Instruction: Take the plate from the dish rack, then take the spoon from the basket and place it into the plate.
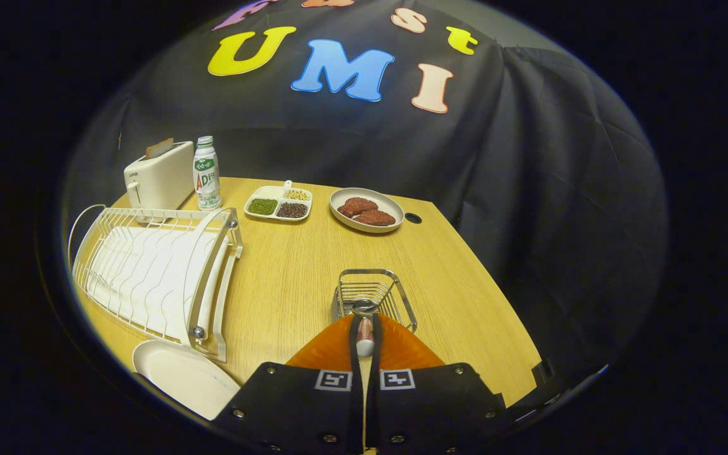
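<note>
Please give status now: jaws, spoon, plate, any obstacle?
Gripper jaws shut on metal spoon with white handle, above wire basket. White round plate on wooden table, beside white dish rack. No obstacle seen.

The gripper (364,325) has its fingers closed on the spoon (364,333), and the wire basket (373,296) stands just ahead of them, blocking the straight path forward. Left of the fingers the dish rack (155,272) walls off that side, with the white plate (181,376) lying just beside its near corner. Bare tabletop (288,265) opens between rack and basket, up to the divided dish (278,203) and meat plate (366,210) beyond.
</note>
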Demonstrator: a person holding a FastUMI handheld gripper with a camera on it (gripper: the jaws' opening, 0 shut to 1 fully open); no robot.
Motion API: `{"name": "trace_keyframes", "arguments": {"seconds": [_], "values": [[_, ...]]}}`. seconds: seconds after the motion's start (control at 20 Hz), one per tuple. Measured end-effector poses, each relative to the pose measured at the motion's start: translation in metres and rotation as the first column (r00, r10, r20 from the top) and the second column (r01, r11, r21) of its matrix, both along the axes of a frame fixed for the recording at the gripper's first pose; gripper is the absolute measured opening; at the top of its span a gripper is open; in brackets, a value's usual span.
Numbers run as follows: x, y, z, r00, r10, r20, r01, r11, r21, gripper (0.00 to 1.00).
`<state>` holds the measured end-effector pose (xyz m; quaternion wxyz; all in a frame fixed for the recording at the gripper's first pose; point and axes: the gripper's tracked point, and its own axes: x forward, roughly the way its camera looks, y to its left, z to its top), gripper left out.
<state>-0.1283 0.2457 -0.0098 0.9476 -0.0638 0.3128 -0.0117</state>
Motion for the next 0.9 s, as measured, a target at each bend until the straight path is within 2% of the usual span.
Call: {"name": "trace_keyframes", "arguments": {"seconds": [0.55,0.9], "values": [[-0.025,0.007,0.056,0.998,0.011,0.066,-0.011,1.000,0.009,0.02],[-0.063,0.051,0.103,0.986,0.099,0.138,-0.105,0.993,0.043,0.02]]}}
